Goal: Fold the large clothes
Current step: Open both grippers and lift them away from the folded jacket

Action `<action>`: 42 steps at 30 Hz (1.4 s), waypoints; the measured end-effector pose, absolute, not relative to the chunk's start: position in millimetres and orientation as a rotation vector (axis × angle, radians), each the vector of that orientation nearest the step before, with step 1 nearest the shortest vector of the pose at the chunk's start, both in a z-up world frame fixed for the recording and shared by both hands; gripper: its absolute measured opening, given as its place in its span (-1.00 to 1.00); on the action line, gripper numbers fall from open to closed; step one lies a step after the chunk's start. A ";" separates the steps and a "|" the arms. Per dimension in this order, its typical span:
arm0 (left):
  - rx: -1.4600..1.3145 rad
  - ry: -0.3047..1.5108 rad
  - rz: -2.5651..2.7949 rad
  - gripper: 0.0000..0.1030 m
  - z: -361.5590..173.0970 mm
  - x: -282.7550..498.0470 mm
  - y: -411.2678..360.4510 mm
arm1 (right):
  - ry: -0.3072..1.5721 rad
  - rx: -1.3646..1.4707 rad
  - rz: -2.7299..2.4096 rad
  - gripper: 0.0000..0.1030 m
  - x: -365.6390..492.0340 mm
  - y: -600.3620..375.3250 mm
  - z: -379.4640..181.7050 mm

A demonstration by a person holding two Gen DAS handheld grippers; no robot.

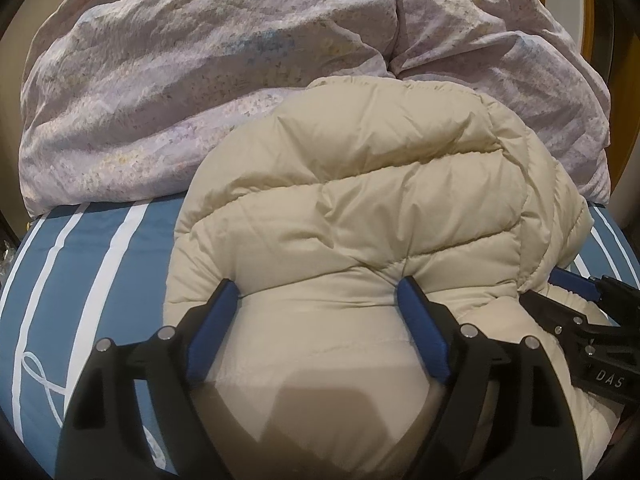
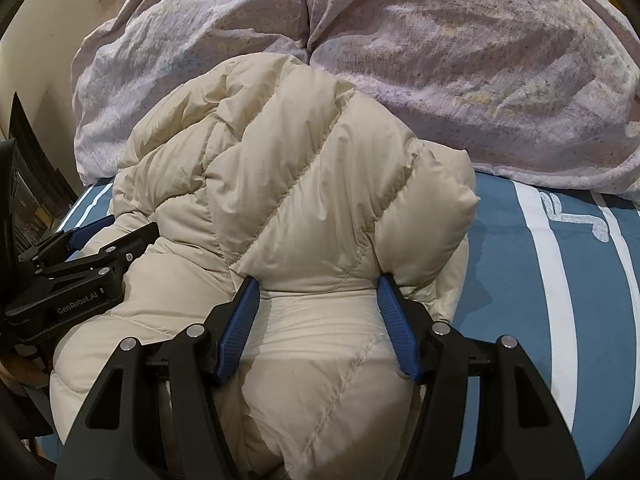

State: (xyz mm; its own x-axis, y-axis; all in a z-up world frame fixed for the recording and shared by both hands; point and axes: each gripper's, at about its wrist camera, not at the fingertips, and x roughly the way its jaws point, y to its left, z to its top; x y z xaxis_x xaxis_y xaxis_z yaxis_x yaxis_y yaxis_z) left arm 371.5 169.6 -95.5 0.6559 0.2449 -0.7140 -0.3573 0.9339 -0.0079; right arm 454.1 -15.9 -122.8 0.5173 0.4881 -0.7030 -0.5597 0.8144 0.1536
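Crumpled lilac duvet (image 1: 200, 80) on blue white-striped bedsheet (image 1: 92, 248).

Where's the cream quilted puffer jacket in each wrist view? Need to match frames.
Left wrist: cream quilted puffer jacket fills centre and lower right, bulging between the left gripper jaws.
Right wrist: it fills centre and lower left, between the right gripper jaws.
Shared landmark: lilac floral duvet bunched behind the jacket.

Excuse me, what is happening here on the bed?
A person is folding a cream quilted puffer jacket on a blue bedsheet with white stripes. The left claw and the right claw each pinch a bulge of the jacket's near edge. A crumpled lilac floral duvet lies behind.
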 end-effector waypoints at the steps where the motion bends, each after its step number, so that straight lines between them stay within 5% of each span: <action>1: -0.154 0.788 0.343 0.61 -94.8 371.3 169.9 | 0.818 -0.098 0.630 0.24 455.0 -16.0 -122.1; 20: -0.299 0.770 0.377 0.80 -46.4 269.2 159.5 | 0.891 -0.057 0.466 0.91 401.4 -59.9 -83.4; 42: -0.379 0.745 0.282 0.96 -15.6 138.5 105.6 | 0.837 -0.106 0.375 0.97 255.2 -88.9 -64.0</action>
State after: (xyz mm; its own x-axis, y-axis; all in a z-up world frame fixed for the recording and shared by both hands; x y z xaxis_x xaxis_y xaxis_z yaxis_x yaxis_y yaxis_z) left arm 138.5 105.6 -15.6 0.7026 0.1140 -0.7024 -0.3789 0.8954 -0.2337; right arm 255.2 -88.9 -64.0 0.6086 0.2828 -0.7413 -0.3656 0.9292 0.0543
